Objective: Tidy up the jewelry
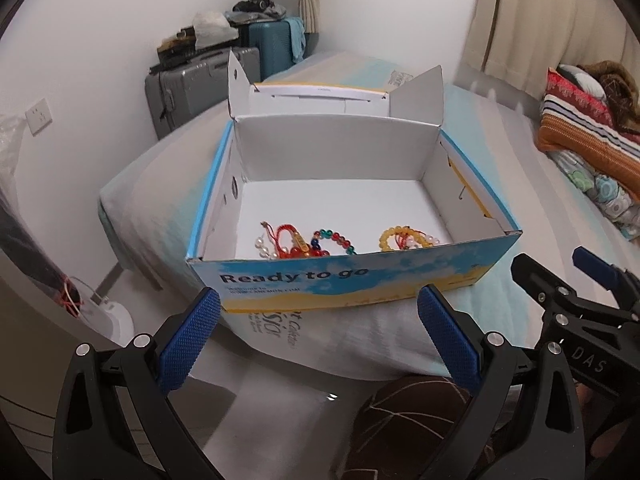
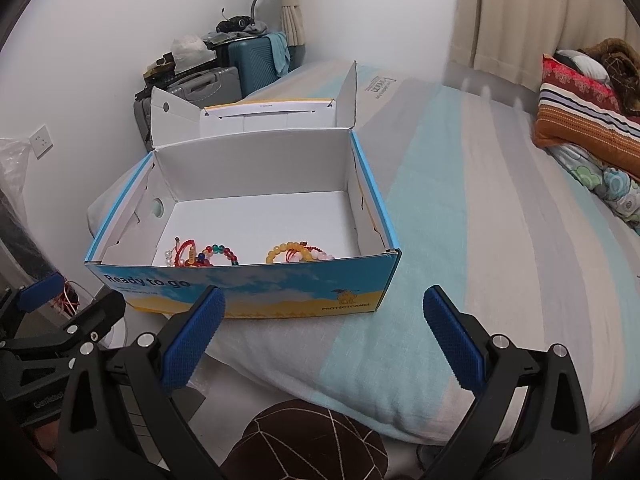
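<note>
**Desk:** What have you got in front of you?

**Me:** I'm looking down both claws at the open cardboard box (image 1: 340, 280) on the bed (image 2: 480, 240), its lid flaps standing up at the back. My left claw (image 1: 320, 332) is spread wide, released, nothing between the blue pads (image 1: 188, 340). It hangs just short of the box's printed front wall, low on it.

**Desk:** And the jewelry?

**Me:** All inside, on the white floor close behind that front wall. Left side, a tangle of red cord bracelet (image 1: 286, 240) with pearl beads, touching a multicoloured bead bracelet (image 1: 336, 240). Apart from them, to the right, a yellow bead bracelet (image 1: 394, 238) lying with pale pink beads and red thread.

**Desk:** Right side?

**Me:** My right claw (image 2: 324, 332) is released too, empty, held near the box's front right corner, over the striped bedcover. The yellow bracelet sits beyond the wall, ahead and a little left of it. Each claw shows at the edge of the other's view.
</note>
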`<state>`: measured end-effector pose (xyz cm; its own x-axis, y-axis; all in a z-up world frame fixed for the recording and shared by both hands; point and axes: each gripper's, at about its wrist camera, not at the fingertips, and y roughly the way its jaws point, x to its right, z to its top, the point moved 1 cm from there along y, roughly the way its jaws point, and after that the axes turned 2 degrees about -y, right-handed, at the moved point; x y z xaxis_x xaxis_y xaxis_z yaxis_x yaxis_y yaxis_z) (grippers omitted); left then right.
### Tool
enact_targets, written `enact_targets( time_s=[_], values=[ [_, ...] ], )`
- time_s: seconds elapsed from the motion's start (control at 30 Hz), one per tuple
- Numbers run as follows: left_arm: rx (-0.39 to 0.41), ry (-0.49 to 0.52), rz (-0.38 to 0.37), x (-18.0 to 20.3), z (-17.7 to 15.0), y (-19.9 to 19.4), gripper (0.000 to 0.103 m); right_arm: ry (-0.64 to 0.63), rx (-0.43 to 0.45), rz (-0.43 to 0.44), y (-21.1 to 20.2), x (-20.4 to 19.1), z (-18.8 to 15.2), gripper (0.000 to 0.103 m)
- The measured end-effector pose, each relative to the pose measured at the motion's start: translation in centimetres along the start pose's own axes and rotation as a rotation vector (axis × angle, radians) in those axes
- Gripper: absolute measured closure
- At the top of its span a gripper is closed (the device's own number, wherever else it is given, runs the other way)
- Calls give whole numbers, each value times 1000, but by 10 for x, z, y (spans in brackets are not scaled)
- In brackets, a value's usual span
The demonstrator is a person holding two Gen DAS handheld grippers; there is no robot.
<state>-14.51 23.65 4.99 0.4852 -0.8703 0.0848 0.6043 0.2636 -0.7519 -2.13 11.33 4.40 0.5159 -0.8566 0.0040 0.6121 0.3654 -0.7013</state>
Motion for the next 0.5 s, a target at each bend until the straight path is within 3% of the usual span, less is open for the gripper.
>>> enact_targets(
  time_s=[0.5],
  values=[
    [23,-21,28,-1,-2,0,6,1,-5,0,0,3,0,8]
  ],
)
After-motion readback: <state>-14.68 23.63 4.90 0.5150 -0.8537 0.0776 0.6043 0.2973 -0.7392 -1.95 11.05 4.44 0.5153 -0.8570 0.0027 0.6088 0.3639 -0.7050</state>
